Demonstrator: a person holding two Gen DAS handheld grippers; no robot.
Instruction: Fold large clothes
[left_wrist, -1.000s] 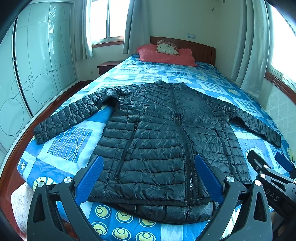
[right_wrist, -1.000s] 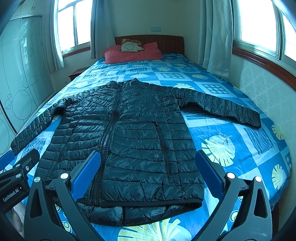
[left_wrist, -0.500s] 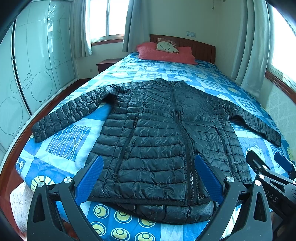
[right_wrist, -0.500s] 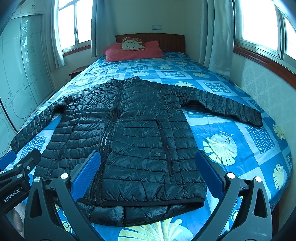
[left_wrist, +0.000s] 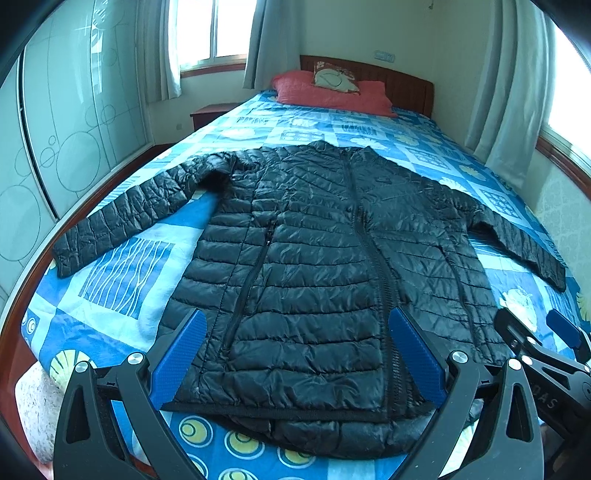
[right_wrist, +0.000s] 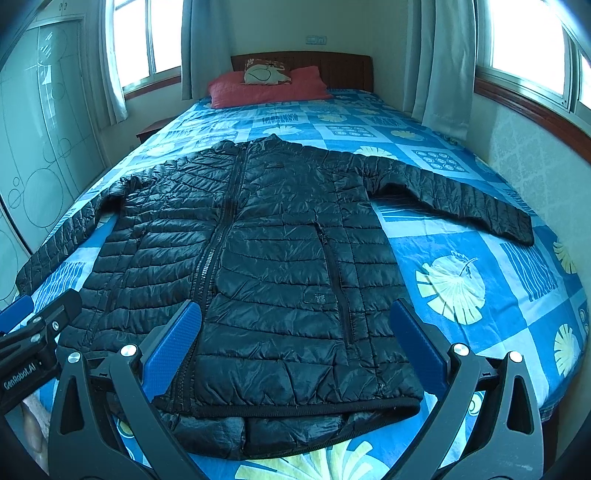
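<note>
Blue-padded fingers frame the near hem: the left gripper (left_wrist: 295, 354) and right gripper (right_wrist: 295, 347) both hover spread wide, holding nothing, just short of the foot of the bed (right_wrist: 480, 236). The black puffer jacket (right_wrist: 258, 258) lies flat there, zipped, front up, sleeves out to either side. A clean first fold likely means pinching a cuff through the slippery quilting, then carrying the sleeve across the chest. Beyond lies a red pillow (right_wrist: 269, 88).

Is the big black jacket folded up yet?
No. The black jacket lies spread flat on the bed, zipped shut, both sleeves stretched out sideways.
</note>
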